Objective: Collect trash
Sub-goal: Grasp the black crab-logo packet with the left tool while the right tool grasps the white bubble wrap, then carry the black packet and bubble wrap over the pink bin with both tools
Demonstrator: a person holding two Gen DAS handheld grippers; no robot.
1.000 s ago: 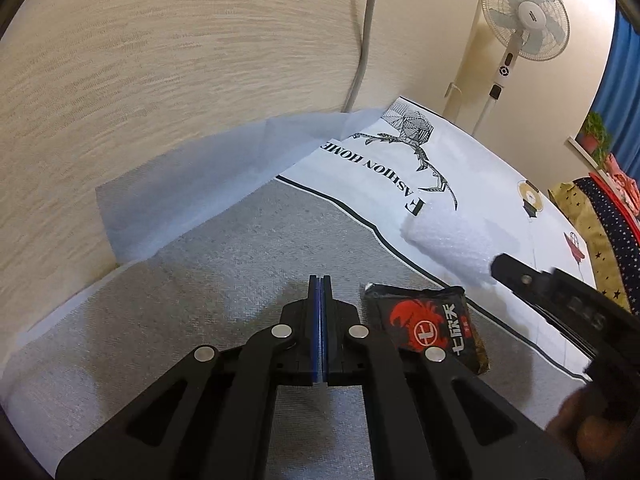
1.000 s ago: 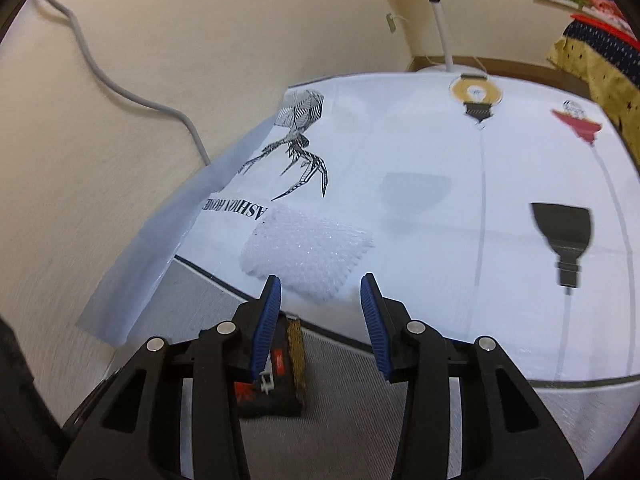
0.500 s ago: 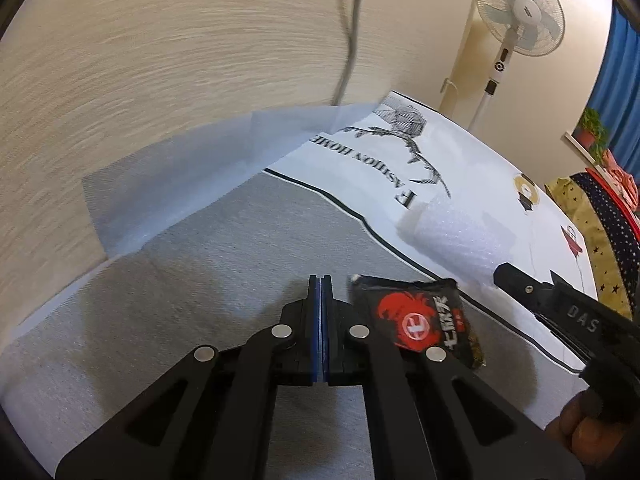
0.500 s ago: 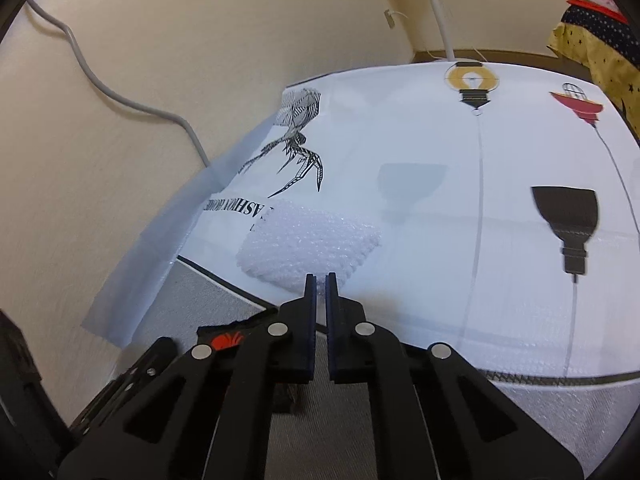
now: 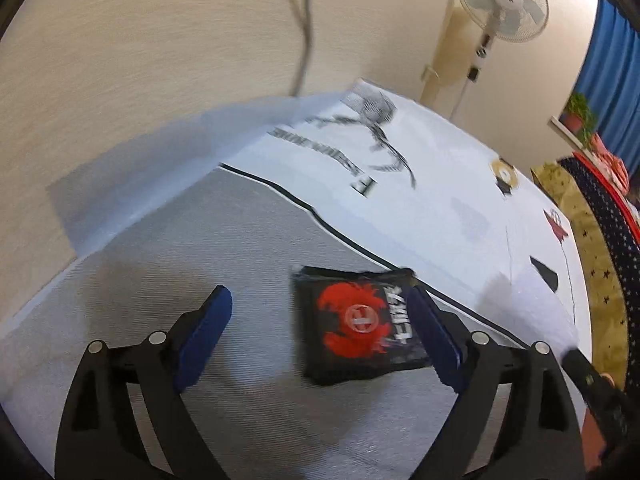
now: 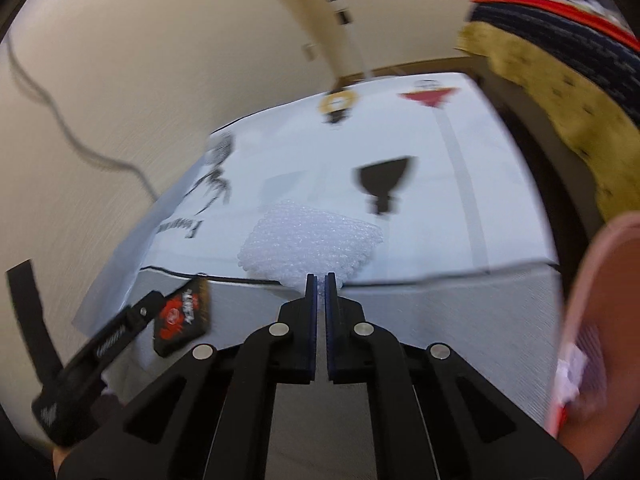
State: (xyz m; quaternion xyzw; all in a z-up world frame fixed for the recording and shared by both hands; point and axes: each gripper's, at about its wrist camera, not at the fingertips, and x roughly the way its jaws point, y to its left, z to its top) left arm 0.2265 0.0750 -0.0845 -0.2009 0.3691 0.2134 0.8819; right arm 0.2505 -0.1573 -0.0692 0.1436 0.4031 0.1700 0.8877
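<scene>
Trash here means two things: a black snack packet (image 5: 360, 328) with a red crest and white lettering, and a crumpled piece of clear bubble wrap (image 6: 310, 246). We see the packet lying flat on the grey part of the table (image 5: 248, 248), right at the dark border line where the white printed cloth (image 5: 440, 208) begins. Our left tool (image 5: 322, 330) is spread wide; the packet sits between its blue pads (image 5: 204, 332), much nearer the right-hand pad, which overlaps the packet's edge in the left wrist view, though we cannot tell whether it touches. The left pad is well apart from the packet.

From the right wrist view, our right tool (image 6: 321, 280) is clenched, only a thin slit between its pads, and we cannot make out anything pinched there. Its tips point at the near edge of the bubble wrap, which rests on the white cloth just past the border line. The packet and the left tool appear at the lower left of this view, blurred.

Behind the table stand a pale wall with a hanging grey cable (image 5: 304, 28), a standing fan (image 5: 502, 2) and a blue curtain (image 5: 616, 80)
</scene>
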